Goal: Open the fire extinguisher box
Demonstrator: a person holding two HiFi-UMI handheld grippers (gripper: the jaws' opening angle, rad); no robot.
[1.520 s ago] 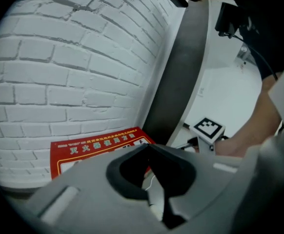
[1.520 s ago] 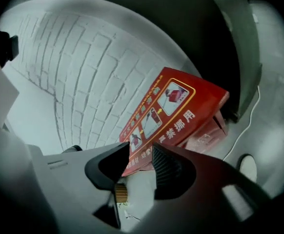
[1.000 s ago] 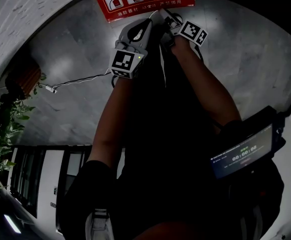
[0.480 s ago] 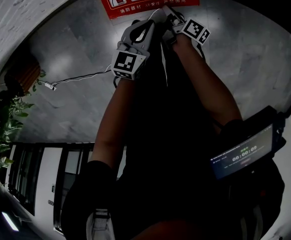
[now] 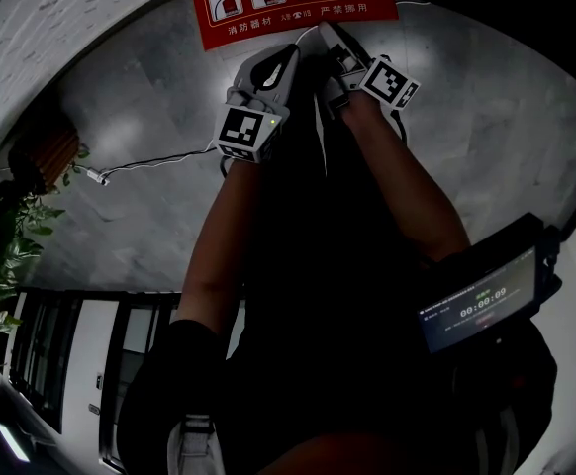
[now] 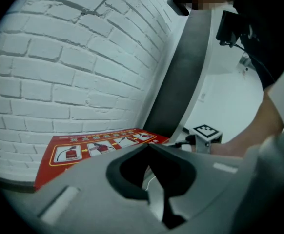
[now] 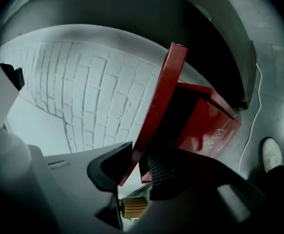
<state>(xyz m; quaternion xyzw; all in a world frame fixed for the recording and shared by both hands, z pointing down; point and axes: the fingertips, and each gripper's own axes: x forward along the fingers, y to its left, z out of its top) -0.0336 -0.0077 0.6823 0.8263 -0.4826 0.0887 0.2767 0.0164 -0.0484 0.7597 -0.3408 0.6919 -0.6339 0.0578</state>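
Observation:
The red fire extinguisher box has a lid (image 5: pixel 293 3) printed with instruction pictures, at the top of the head view against the brick wall. In the right gripper view the lid (image 7: pixel 164 91) stands tilted up off the red box body (image 7: pixel 208 126). My right gripper (image 7: pixel 141 162) has the lid's lower edge between its jaws, which are closing onto it; the ribbed pad (image 7: pixel 157 169) touches the edge. In the head view that gripper (image 5: pixel 328 33) reaches the lid's bottom edge. My left gripper (image 5: pixel 290 55) hovers just beside it, jaws together and empty; its own view shows its tips (image 6: pixel 148 146) meeting near the lid (image 6: pixel 93 150).
A white brick wall (image 6: pixel 73 67) rises behind the box. A thin white cable (image 5: pixel 149 158) runs over the grey floor. A potted plant (image 5: pixel 1 255) stands at the left. A screen device (image 5: pixel 476 300) sits by the person's right arm. A white shoe (image 7: pixel 272 153) shows.
Both grippers and the red lid have slid slightly lower and to the right in the head view. The right gripper stays at the lid's lower edge.

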